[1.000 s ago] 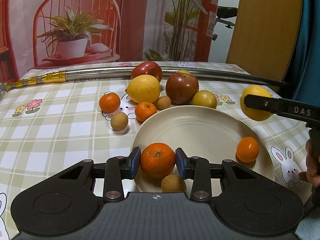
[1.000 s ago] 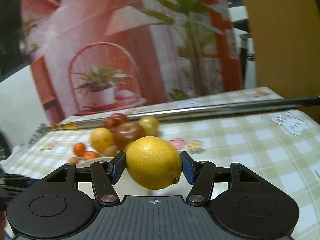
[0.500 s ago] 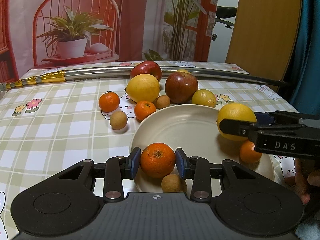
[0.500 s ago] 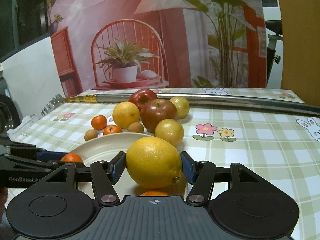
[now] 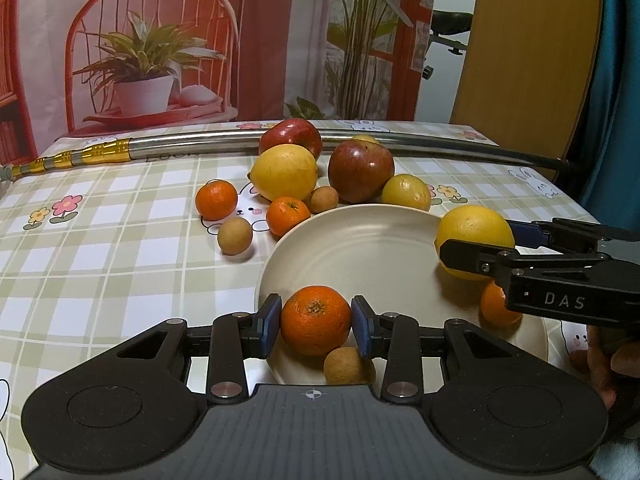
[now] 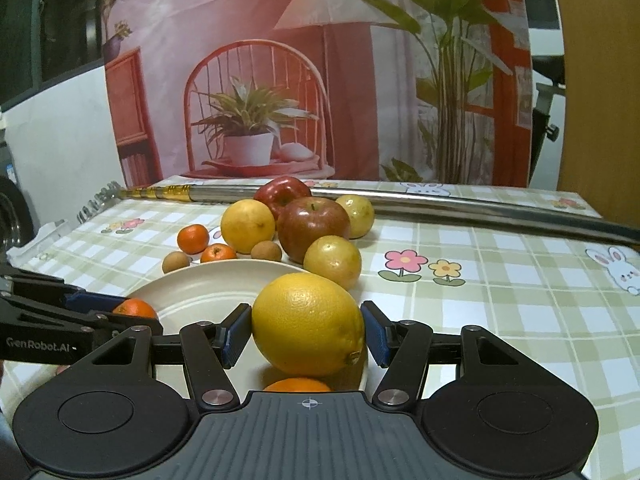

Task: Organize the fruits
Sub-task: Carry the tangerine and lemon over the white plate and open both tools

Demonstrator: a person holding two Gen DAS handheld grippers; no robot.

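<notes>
Left gripper [image 5: 316, 320] clamps an orange [image 5: 316, 319] over the near rim of the cream plate [image 5: 360, 248]. Right gripper [image 6: 308, 326]: pads slightly parted beside a large lemon [image 6: 308, 323] over the plate's right edge; actual contact unclear.

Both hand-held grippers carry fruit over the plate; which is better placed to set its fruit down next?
Probably right: its pads have parted from the lemon, which seems to sit at the plate rim. The left hand-held gripper clamps the orange.
</notes>
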